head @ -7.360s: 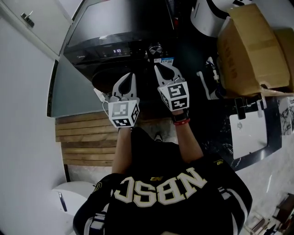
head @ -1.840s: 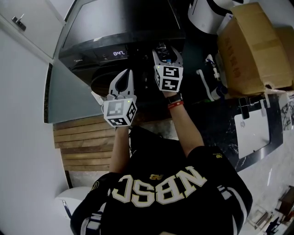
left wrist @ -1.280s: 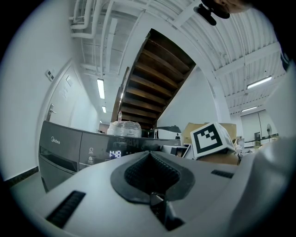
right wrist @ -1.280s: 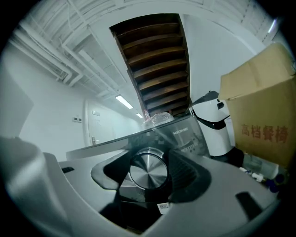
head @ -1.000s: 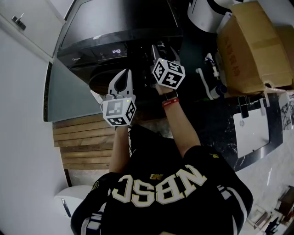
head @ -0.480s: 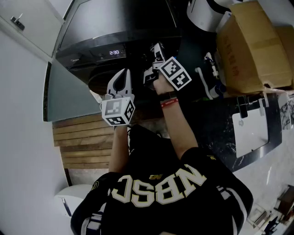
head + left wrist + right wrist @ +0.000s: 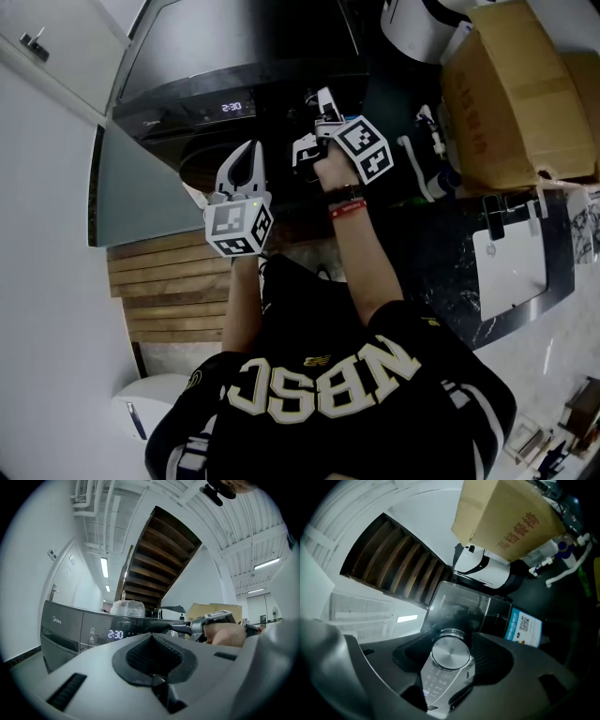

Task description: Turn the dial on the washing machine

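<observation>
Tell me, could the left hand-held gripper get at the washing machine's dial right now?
Probably not. The right hand-held gripper is clamped around the dial and fills the space about it. The left hand-held gripper hangs off to the left, closed, in front of the washing machine.

Round brushed-metal dial (image 7: 450, 654) sits on the dark washing machine (image 7: 244, 66).

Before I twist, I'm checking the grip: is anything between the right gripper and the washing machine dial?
Nothing visible does: the right gripper is closed straight onto the dial, with a jaw on each side of it.
</observation>
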{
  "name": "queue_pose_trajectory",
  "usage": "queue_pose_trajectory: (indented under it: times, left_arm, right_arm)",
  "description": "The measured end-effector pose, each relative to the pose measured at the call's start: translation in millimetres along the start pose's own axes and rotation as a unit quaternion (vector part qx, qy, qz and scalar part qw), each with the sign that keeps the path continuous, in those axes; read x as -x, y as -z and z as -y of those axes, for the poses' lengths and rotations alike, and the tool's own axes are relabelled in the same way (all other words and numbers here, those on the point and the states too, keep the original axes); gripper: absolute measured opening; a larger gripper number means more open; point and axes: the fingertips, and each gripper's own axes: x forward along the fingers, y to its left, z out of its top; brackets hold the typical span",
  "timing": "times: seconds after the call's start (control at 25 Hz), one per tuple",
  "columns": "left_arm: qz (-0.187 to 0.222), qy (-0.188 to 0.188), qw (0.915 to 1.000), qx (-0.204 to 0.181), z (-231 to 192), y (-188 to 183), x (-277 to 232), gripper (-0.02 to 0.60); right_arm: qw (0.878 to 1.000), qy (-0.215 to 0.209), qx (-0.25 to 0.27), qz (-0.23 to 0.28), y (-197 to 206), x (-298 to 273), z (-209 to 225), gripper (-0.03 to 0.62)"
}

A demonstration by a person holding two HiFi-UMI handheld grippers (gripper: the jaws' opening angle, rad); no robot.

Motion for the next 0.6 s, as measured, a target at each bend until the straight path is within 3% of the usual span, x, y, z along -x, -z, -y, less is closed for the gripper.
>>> queue_pose_trajectory:
  times: [0.32,0.52,0.6]
  left_arm:
    - [-0.002,-0.002,1.0000,0.002,0,1,2,0.015]
    - [-0.003,-0.007,1.0000,0.002,-2,-1,2,0.015]
    - [-0.003,-0.007,1.0000,0.002,-3,-2,2,0.015]
  right_arm:
    - [0.989,-0.016,-0.144,0.008,2,0,12,0.268]
    - [0.991,-0.037,-0.126,-0.016,3,1,8,0.268]
    - [0.992,-0.051,-0.112,-0.037,4,3,6,0.317]
